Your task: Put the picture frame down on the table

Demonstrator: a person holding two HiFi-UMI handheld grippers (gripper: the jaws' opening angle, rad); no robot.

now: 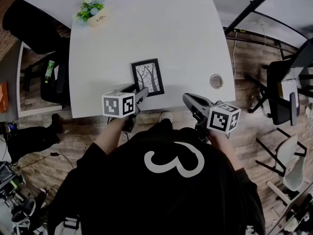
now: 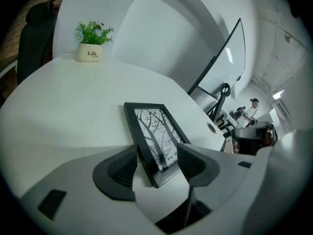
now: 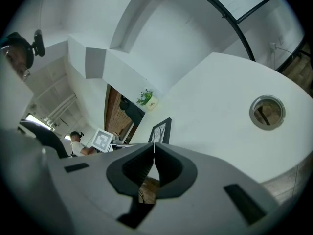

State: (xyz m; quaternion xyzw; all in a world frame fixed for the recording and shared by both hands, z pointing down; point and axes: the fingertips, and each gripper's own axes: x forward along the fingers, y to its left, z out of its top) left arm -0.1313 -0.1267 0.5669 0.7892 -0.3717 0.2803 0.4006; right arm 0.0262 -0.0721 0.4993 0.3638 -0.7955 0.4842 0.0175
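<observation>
A black picture frame [image 1: 147, 77] with a bare-tree print lies flat on the white table [image 1: 146, 28], near its front edge. In the left gripper view the frame [image 2: 154, 129] reaches away from me, and its near end sits between the jaws of my left gripper [image 2: 157, 153]. Those jaws stand wide, close beside the frame's edges without clamping it. From the head view the left gripper [image 1: 142, 93] rests at the frame's near left corner. My right gripper [image 1: 188, 99] hangs over the table's front edge, right of the frame, with its tips [image 3: 154, 148] together and nothing held.
A small potted plant [image 1: 93, 11] stands at the table's far left corner. A round cable hole [image 1: 216, 81] is near the right edge. A black chair [image 1: 29, 28] stands left of the table, and another chair [image 1: 283, 92] to the right on the wooden floor.
</observation>
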